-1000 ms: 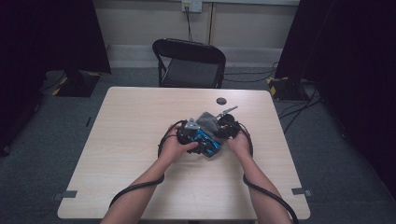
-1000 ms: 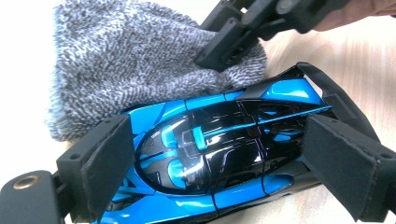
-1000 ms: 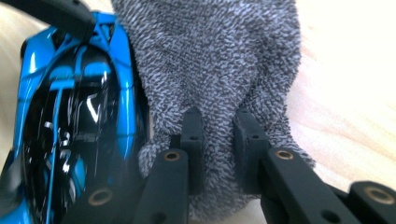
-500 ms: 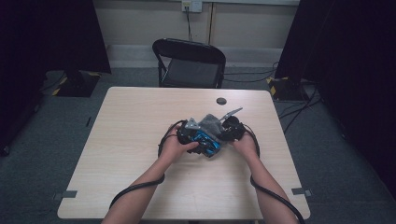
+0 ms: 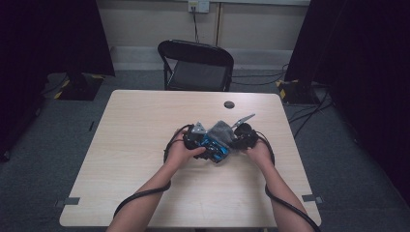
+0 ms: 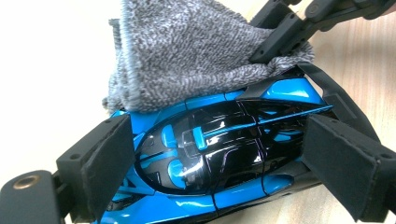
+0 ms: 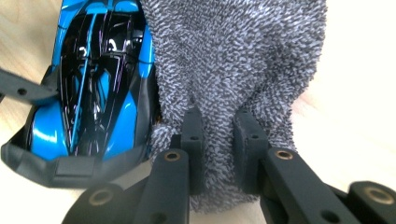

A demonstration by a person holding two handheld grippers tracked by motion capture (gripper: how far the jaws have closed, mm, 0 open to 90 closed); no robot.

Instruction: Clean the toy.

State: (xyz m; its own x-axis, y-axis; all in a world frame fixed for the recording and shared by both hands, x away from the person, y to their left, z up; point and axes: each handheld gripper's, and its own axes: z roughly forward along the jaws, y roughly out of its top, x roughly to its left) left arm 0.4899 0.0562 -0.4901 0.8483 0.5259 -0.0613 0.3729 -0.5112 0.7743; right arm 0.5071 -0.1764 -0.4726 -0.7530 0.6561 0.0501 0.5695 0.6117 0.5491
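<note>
Wiping: right gripper [image 7: 218, 154] pinches cloth [image 7: 233, 60] tight, dragging toward car's [image 6: 210, 154] 12 o'clock.
Bracing: left gripper [image 6: 233, 158] clamps car's flanks wide; keep firm.

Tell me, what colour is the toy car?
Blue and glossy black car, best in the left gripper view.

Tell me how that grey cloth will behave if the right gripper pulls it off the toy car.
The grey cloth is probably floppy: it drapes and bunches over the toy car. Its looped terry weave suggests it is light and grippy, so the right gripper, pinching a fold, should keep hold. It may snag on the car's edges, though the left gripper clamps the car.
</note>
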